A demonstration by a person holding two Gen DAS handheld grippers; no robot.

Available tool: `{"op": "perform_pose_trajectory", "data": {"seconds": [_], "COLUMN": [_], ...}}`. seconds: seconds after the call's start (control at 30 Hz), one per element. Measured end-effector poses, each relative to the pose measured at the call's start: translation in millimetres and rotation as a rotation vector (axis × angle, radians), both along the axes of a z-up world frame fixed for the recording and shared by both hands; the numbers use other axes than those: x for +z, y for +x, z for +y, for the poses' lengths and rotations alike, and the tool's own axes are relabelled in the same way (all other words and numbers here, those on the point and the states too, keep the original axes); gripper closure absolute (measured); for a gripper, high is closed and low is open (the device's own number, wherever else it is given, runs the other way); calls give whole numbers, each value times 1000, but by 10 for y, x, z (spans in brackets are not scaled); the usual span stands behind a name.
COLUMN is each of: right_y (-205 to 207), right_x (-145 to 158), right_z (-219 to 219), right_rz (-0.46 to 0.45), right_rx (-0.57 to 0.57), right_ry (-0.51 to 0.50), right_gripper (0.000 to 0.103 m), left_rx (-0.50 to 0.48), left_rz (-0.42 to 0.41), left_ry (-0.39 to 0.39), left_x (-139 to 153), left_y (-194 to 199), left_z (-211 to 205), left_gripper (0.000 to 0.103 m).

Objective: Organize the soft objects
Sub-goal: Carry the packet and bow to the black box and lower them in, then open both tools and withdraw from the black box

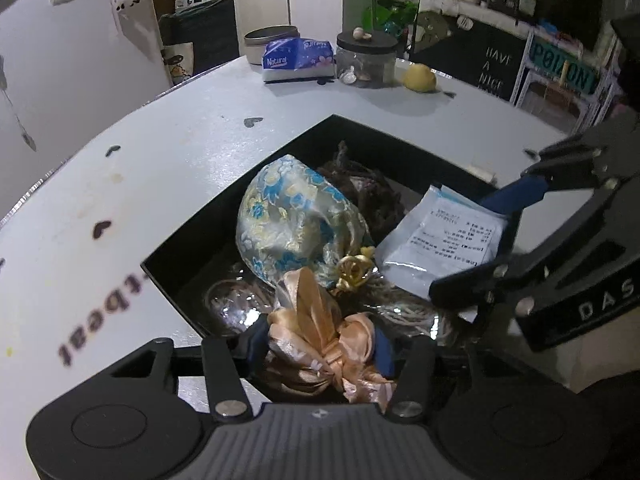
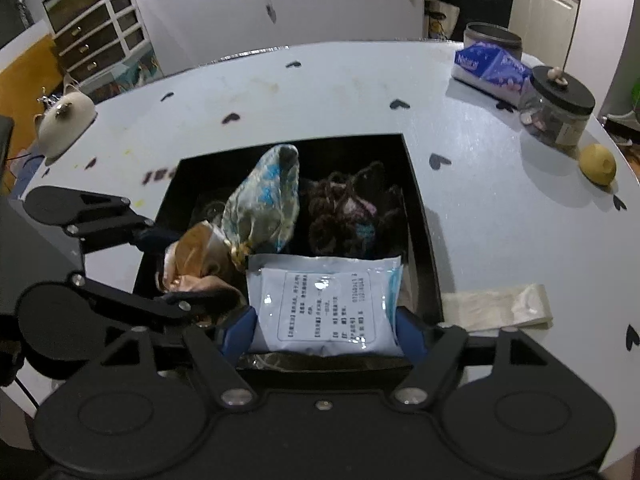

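Holding over the black box (image 2: 416, 216), the right gripper (image 2: 324, 328) clamps a face-mask packet (image 2: 320, 300) while the left gripper (image 1: 320, 352) clamps a peach satin pouch (image 1: 316, 320); either slick item may slip onto the table.

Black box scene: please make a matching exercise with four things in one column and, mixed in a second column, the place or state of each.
Things:
1. peach satin pouch
2. white mask packet
3. lemon
4. brown yarn bundle

Places or states:
A. on the table beside the glass jar
B. lying inside the black box, not gripped
C. between the fingers of the left gripper
D. between the fingers of the right gripper

Pairs: 1-C, 2-D, 3-A, 4-B
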State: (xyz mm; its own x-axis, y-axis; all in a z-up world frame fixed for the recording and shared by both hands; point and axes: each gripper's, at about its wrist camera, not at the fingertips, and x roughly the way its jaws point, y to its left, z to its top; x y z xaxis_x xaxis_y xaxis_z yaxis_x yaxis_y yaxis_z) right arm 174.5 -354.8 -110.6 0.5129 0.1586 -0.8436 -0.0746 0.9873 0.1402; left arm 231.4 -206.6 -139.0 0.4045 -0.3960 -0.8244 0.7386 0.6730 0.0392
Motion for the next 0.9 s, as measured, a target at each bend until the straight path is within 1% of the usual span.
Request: {"op": "perform_pose_trajectory", "data": {"seconds": [0.03, 0.07, 0.1, 0.13, 0.27, 0.33, 0.37, 0.53, 0.6, 0.73, 0.9], "right_y": [-5, -17, -31, -45, -89, -118, -129, -235, -279, -395, -526], "right_x": [8, 26, 53, 77, 180, 233, 255, 406, 473, 653, 832], "right_z": [11, 15, 16, 8, -33, -40, -40, 12, 43, 120, 224], "right_rz": [0, -6, -11, -14, -31, -42, -45, -78, -103, -174, -245], "right_rx": [-5, -11, -23, -36, -91, -119, -129, -170, -193, -248, -265], "right_ry": [-5, -8, -8, -1, 39, 43, 47, 62, 64, 87, 90], "right_gripper": [21, 21, 18, 15, 14, 14, 14, 14, 14, 14, 14], "left_rx": [-3, -9, -14, -19, -21, -19, -19, 4, 21, 58, 133], "left_rz": [10, 16, 19, 17, 12, 10, 9, -3, -18, -29, -52], "left_ry": [-16, -28, -39, -48, -82, -100, -110, -152, -172, -226, -287], "left_x": [15, 34, 57, 82, 177, 224, 252, 405, 485, 652, 886], "left_y": [3, -1, -14, -30, -87, -100, -105, -86, -92, -117, -216], "left_z": [20, 35, 47, 56, 117, 168, 197, 394, 483, 666, 877], "left_gripper": [39, 31, 24, 22, 19, 15, 12, 9, 6, 5, 2]}}
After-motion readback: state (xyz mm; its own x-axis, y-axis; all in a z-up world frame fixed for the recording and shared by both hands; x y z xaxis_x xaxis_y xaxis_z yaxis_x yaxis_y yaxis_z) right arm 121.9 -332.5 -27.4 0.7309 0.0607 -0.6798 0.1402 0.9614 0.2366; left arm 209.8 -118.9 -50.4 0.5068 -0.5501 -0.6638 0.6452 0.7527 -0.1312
